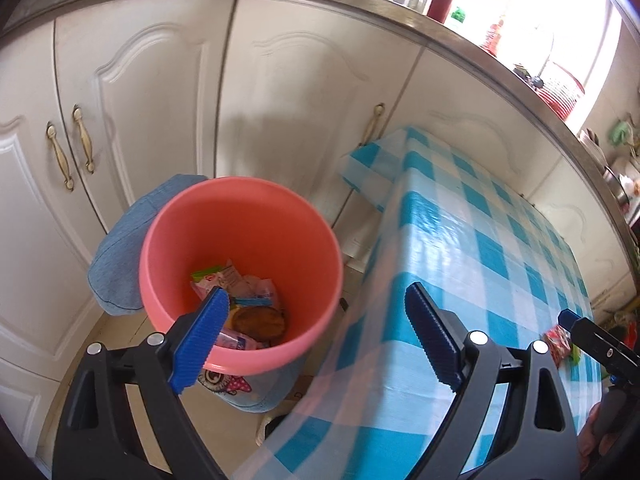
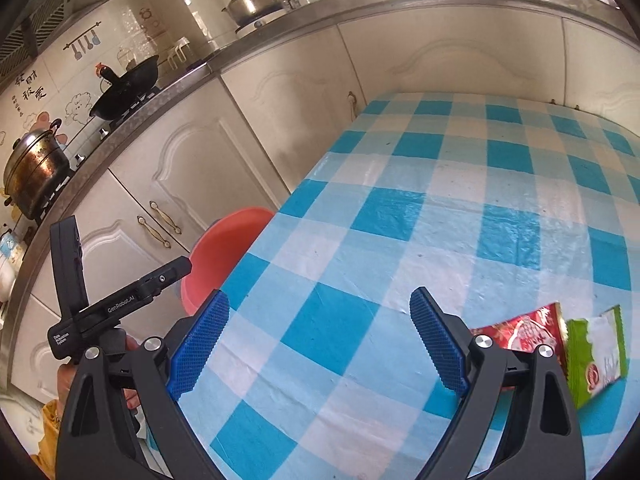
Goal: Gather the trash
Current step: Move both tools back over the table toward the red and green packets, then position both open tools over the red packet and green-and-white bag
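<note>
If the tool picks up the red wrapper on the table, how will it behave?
The red wrapper looks thin and crinkled, so probably floppy and very light. Its glossy film may slip on the shiny checked tablecloth when pushed. It lies flat, so rolling seems unlikely.

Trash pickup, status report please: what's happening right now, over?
Left gripper open, empty, above pink bin. Right gripper open, empty, over table. Red wrapper and green wrapper still on tablecloth. Nothing blocking.
</note>
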Action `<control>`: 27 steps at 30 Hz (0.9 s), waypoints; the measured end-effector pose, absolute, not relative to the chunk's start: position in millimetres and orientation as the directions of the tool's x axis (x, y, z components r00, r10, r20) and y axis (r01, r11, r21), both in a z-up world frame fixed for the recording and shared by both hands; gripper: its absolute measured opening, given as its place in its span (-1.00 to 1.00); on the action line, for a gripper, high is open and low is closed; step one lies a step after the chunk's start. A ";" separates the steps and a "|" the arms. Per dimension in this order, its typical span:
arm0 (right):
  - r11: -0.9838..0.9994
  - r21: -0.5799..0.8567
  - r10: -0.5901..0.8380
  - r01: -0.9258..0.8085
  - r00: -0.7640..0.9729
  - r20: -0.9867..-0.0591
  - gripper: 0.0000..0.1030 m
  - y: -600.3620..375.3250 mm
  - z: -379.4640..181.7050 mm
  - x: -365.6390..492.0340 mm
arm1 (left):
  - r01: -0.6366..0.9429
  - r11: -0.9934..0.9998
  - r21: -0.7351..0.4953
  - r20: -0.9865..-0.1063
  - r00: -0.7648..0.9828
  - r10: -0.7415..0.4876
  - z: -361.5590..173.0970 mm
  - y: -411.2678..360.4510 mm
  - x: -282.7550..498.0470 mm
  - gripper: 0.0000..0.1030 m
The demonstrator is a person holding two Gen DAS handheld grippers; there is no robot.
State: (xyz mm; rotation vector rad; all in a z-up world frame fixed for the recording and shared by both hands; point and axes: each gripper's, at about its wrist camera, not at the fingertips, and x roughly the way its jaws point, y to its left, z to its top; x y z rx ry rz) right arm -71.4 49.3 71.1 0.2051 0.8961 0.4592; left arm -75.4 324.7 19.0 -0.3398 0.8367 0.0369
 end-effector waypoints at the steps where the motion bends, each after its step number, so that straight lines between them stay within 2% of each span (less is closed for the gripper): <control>1: 0.886 0.358 0.463 -0.295 0.539 -0.703 0.77 47.1 71.6 -73.1 | -0.158 0.947 -0.280 -0.732 0.673 -0.104 20.4 322.5 -76.2 0.75; 9: 0.902 0.357 0.430 -0.243 0.577 -0.695 0.77 17.9 74.7 -92.6 | -0.090 0.958 -0.271 -0.728 0.671 -0.143 30.9 292.6 -87.5 0.75; 27: 0.931 0.359 0.304 -0.066 0.682 -0.665 0.77 -75.8 83.0 -155.1 | 0.168 0.963 -0.212 -0.734 0.623 -0.270 48.9 186.9 -113.7 0.75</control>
